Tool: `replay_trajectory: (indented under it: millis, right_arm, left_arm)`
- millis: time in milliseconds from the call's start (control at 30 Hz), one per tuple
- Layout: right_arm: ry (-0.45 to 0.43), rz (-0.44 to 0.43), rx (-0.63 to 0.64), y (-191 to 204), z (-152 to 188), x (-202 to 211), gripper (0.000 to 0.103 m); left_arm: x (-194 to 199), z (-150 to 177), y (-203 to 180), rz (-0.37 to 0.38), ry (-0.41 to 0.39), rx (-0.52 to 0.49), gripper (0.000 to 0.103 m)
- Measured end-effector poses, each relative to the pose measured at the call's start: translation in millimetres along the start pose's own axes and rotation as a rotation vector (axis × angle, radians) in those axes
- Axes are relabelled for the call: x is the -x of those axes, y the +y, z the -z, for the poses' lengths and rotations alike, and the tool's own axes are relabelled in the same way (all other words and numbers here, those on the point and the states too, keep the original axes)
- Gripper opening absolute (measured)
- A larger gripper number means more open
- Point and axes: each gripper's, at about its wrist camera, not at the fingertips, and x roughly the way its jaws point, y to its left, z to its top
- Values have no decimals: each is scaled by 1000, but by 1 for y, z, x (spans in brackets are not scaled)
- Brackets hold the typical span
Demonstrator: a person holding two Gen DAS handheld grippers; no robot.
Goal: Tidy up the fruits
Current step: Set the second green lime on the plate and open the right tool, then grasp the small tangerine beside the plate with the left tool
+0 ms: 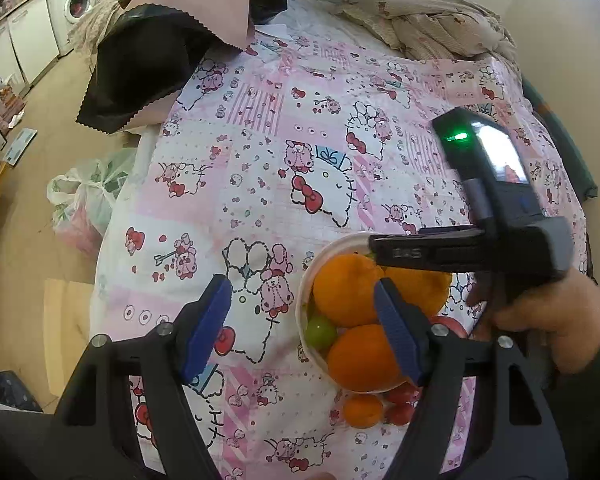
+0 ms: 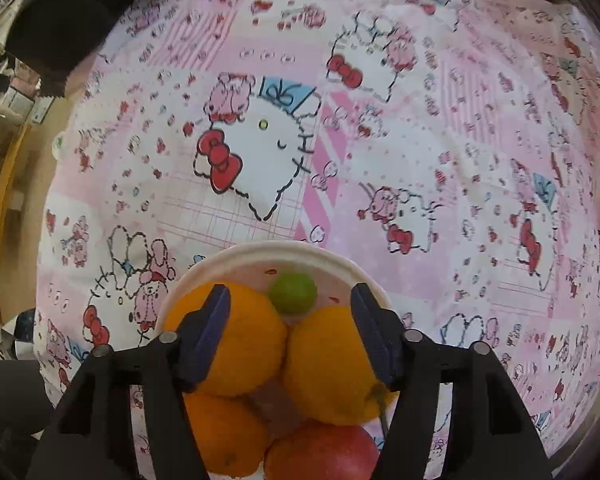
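The bed's pink cartoon quilt (image 2: 420,160) spreads out ahead of both claws, soft and uneven, and the white bowl (image 2: 284,249) sits on it directly beneath the right gripper (image 2: 290,334). That gripper points straight down with its jaws parted and nothing pinched between them; a heap of oranges (image 2: 236,344) fills the gap under its pads, with a green lime-like fruit (image 2: 293,292) just beyond the tips and a red apple (image 2: 324,454) nearer its body. The left gripper (image 1: 300,330) hangs off to the side, jaws apart over bare quilt, its right finger (image 1: 396,332) crossing in front of the bowl's near oranges.

My worry is the heap: the bowl looks full to the brim, and on a yielding quilt a nudge from either finger could tip it or roll an orange over the rim and across the bed. The green fruit is perched against the others and would go first.

Below the bowl, close to the left claw's body, a small orange fruit (image 1: 363,411) and red cherry tomatoes (image 1: 401,404) lie loose on the quilt, apparently still to be gathered. How many tomatoes I can't count; the finger and bowl cover part of them. What lies beneath the top layer of fruit is hidden, and the brownish patch among the oranges I can't identify
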Motion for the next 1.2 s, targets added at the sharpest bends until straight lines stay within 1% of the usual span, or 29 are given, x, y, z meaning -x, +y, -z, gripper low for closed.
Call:
replay_trajectory:
  millis: [133, 267, 400, 433, 500, 567, 633, 733, 767, 800, 833, 900, 1033, 1133, 1200]
  right_arm:
    - [-72, -43, -39, -6, 11, 30, 65]
    - [-160, -92, -72, -11, 38, 66, 65]
    - [-251, -141, -116, -20, 70, 95, 66]
    - [-280, -159, -134, -23, 80, 102, 67]
    - [-328, -182, -179, -31, 101, 114, 73]
    - [-370, -199, -221, -38, 124, 123, 73]
    - [-404, -200, -249, -42, 142, 129, 73]
    - [-456, -190, -291, -46, 171, 135, 78]
    - [-469, -190, -308, -48, 180, 136, 80]
    - [-477, -192, -324, -49, 188, 136, 81]
    - [-479, -197, -336, -50, 194, 134, 82]
    - [-487, -221, -364, -51, 210, 131, 82]
    - [-550, -256, -418, -53, 232, 135, 84]
    - [-599, -223, -426, -49, 244, 135, 87]
    - [-614, -200, -427, -48, 251, 131, 88]
  left_arm:
    - [2, 3, 0, 0, -3, -4, 71]
    - [5, 7, -4, -3, -19, -27, 71]
    - [8, 14, -8, 2, -32, -51, 71]
    - [10, 17, -9, 2, -35, -56, 71]
    - [13, 22, -11, 4, -48, -69, 71]
    - [17, 27, -14, 4, -60, -85, 71]
    - [21, 31, -16, 11, -73, -103, 71]
    - [27, 38, -20, 18, -94, -141, 71]
    - [28, 40, -22, 33, -98, -153, 71]
    - [30, 43, -23, 68, -100, -167, 71]
    - [31, 45, -24, 80, -101, -175, 71]
    - [32, 49, -26, 79, -106, -189, 71]
    - [35, 59, -30, 72, -113, -213, 71]
    - [35, 65, -31, 57, -122, -228, 71]
    - [32, 68, -30, 55, -123, -236, 71]
